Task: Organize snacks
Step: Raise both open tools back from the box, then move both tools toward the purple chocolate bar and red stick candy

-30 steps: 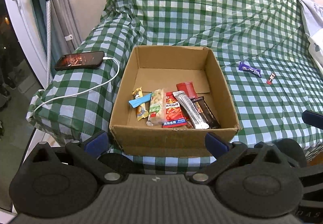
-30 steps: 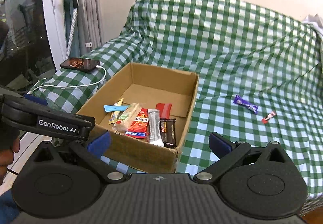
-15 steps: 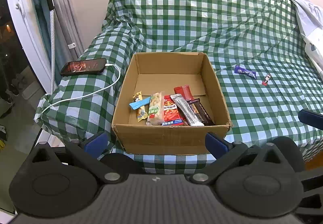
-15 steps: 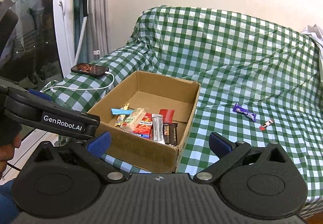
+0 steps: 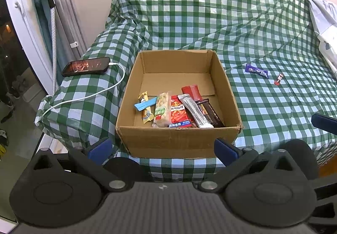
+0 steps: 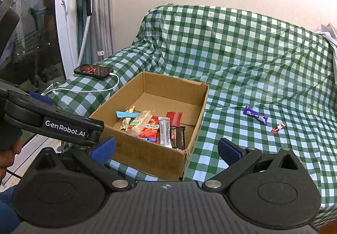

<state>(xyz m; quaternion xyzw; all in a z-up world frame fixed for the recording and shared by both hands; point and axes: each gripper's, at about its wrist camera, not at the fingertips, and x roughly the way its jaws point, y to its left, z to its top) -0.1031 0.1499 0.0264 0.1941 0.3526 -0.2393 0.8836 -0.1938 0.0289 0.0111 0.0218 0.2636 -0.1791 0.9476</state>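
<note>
While both tools are held short of the sofa edge, the left gripper is seen spread wide with nothing between its blue pads, and the right gripper is likewise fully released and empty; neither touches anything. An open cardboard box is recorded on the green checked cover, directly at 12 o'clock from the left gripper. Several packets are noted along the near wall inside it: a yellow bar with a blue wrapper across it, a green-labelled nut bar, a red snack bag, a silver stick and a dark chocolate bar. Outside the box, at about 2 o'clock, a purple bar and a small red sweet are logged, lying near each other but apart. At 10 o'clock a phone on a white cable is noted.
</note>
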